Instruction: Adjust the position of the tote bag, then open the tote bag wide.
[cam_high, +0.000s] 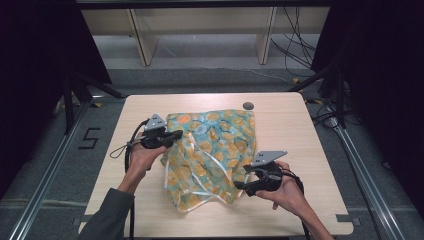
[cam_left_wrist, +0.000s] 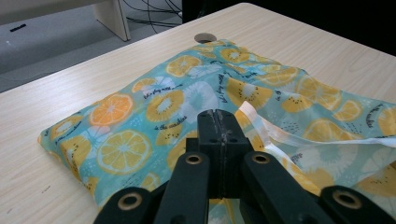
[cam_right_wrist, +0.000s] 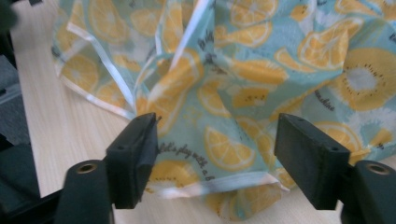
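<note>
Black jaws of my right gripper (cam_right_wrist: 217, 161) stand wide apart in the right gripper view, with the hemmed edge of the fruit-print cloth (cam_right_wrist: 261, 70) lying between them; neither pad presses on it, so this gripper holds nothing. From the high view I see the right hand (cam_high: 287, 192) low at the near right of the table (cam_high: 295, 125), palm cupped under the gripper body, wrist bent so that the gripper (cam_high: 245, 187) points leftward at the cloth's near right edge. Its grey three-cornered plate sits on top, tilted a little.

On the other side, my left gripper (cam_left_wrist: 218, 128) has its jaws pressed fully together. In the left gripper view they lie low over the cloth (cam_left_wrist: 187, 93), beside a folded white hem, and I cannot tell whether any fabric is pinched between them. From above, the left hand (cam_high: 145, 155) comes up from a grey sleeve (cam_high: 107, 217), forearm angled toward the table's middle, and the gripper (cam_high: 177, 135) points rightward at the cloth's (cam_high: 215, 150) far left corner.

That cloth lies crumpled in the middle of the table, partly folded over itself, white hems showing, with a small dark round spot (cam_high: 248, 105) on the tabletop just beyond its far edge.
</note>
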